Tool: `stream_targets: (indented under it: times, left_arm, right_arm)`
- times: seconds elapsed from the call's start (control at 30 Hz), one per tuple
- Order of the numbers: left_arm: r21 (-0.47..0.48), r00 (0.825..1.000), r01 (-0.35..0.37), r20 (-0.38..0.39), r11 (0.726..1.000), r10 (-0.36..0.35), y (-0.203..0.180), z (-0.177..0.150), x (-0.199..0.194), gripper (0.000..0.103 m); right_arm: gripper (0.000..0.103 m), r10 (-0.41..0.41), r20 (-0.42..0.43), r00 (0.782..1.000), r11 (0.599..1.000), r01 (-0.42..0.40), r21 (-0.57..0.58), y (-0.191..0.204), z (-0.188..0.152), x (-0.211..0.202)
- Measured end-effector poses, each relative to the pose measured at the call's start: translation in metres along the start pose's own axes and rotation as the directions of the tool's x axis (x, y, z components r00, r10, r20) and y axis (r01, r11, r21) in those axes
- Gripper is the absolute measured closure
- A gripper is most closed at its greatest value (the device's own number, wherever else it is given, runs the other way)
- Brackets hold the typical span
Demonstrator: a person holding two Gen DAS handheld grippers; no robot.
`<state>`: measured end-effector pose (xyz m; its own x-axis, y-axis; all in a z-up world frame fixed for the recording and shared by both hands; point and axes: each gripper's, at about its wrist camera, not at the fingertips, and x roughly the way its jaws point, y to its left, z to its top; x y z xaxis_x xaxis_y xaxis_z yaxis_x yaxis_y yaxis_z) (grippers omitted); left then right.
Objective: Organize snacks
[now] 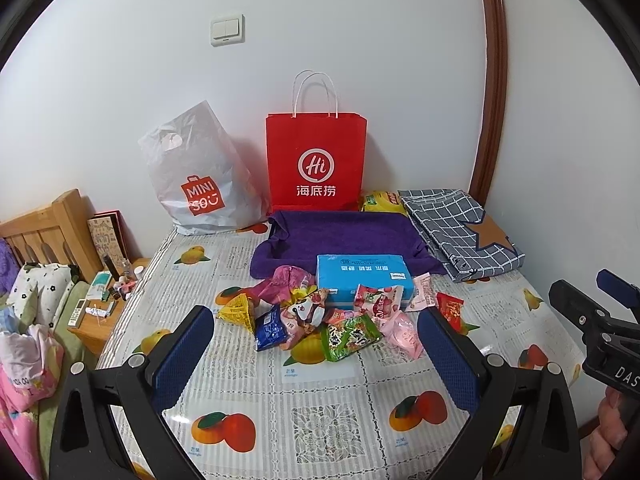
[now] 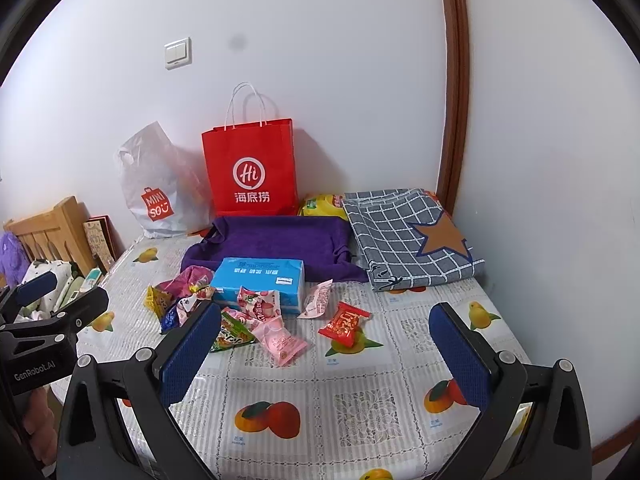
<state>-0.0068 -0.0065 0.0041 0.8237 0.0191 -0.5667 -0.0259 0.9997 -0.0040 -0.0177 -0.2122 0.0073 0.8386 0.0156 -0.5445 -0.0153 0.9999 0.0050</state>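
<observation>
Bright even indoor light, soft shadows, sharp centre, fisheye-warped dark corners

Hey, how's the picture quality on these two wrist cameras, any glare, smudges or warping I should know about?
Left wrist view: strong fisheye bending of the door frame, black corners, glare on the glossy tablecloth, sharp snacks. Right wrist view: same bending, a dark blurry spot on the wall, which could be a lens smudge, soft shadow beside the red bag, even indoor light.
</observation>
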Motion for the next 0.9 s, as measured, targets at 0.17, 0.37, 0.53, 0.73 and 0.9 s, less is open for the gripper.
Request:
stream_targets:
  times: [0.17, 0.37, 0.53, 0.73, 0.9]
  left_arm:
    - [0.000, 1.000, 0.002, -0.002, 1.000, -0.002, -0.0008, 0.0000, -0.0009, 0.000]
    - [0.003, 1.000, 0.000, -0.001, 1.000, 0.000, -0.0021, 0.0000, -0.0007, 0.000]
    - [0.001, 1.000, -0.002, -0.002, 1.000, 0.002, -0.0025, 0.0005, -0.0008, 0.000]
    - [0.002, 1.000, 0.001, 0.000, 1.000, -0.001, -0.0032, 0.0003, -0.0009, 0.000]
    - [0.002, 1.000, 0.002, -0.001, 1.000, -0.002, -0.0030, 0.0002, -0.0004, 0.000]
  right_arm:
    - [0.000, -0.001, -0.004, 1.000, 1.000, 0.001, 0.000, -0.0012, -0.0010, 0.0005]
    - [0.000, 0.003, 0.003, 1.000, 1.000, -0.003, 0.005, -0.0026, -0.0022, -0.0008]
    - [0.000, 0.003, 0.004, 1.000, 1.000, -0.003, 0.007, -0.0045, -0.0028, -0.0014]
    - [0.000, 0.000, 0.004, 1.000, 1.000, 0.000, 0.004, -0.0046, -0.0036, -0.0023]
    - [0.000, 0.002, 0.003, 1.000, 1.000, -0.002, 0.004, -0.0036, -0.0033, -0.0029]
